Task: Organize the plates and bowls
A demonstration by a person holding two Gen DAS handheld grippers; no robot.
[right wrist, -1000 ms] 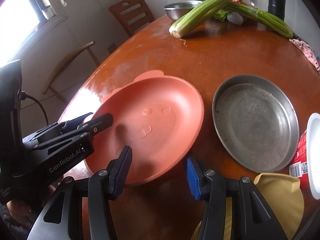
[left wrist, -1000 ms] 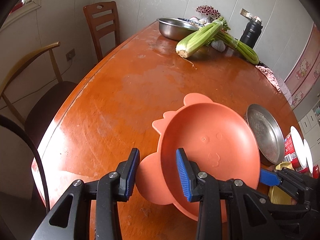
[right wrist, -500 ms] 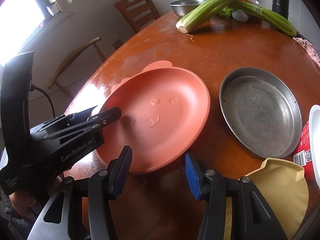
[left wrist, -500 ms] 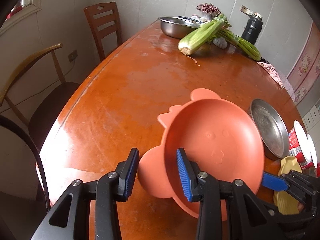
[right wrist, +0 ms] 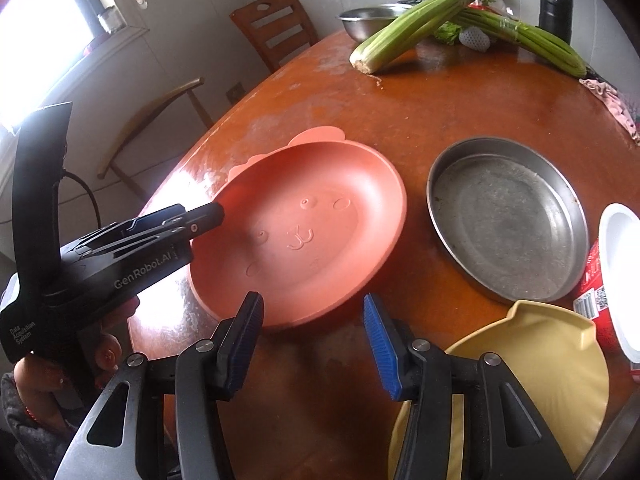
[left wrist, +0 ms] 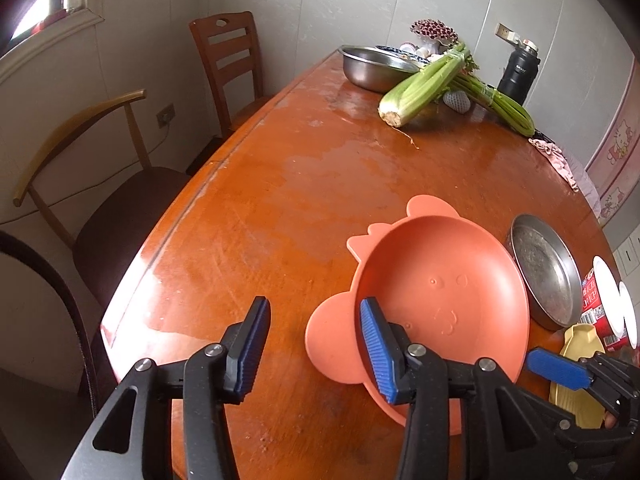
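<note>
Left wrist, orange plate (left wrist: pixel 440 292) flat, ears leftward

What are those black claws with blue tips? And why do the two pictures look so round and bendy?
They are squeezy tongs, and a person holds one in each hand. Each has a wide-eyed camera looking along its fingers, so you get one picture per tong. On the table lie a pink plate with an animal face, a metal pan, a yellow plate and celery. The left hand-held gripper has just been opening, and the plate's ear sits loose between its jaws. The right hand-held gripper is open and empty.
</note>
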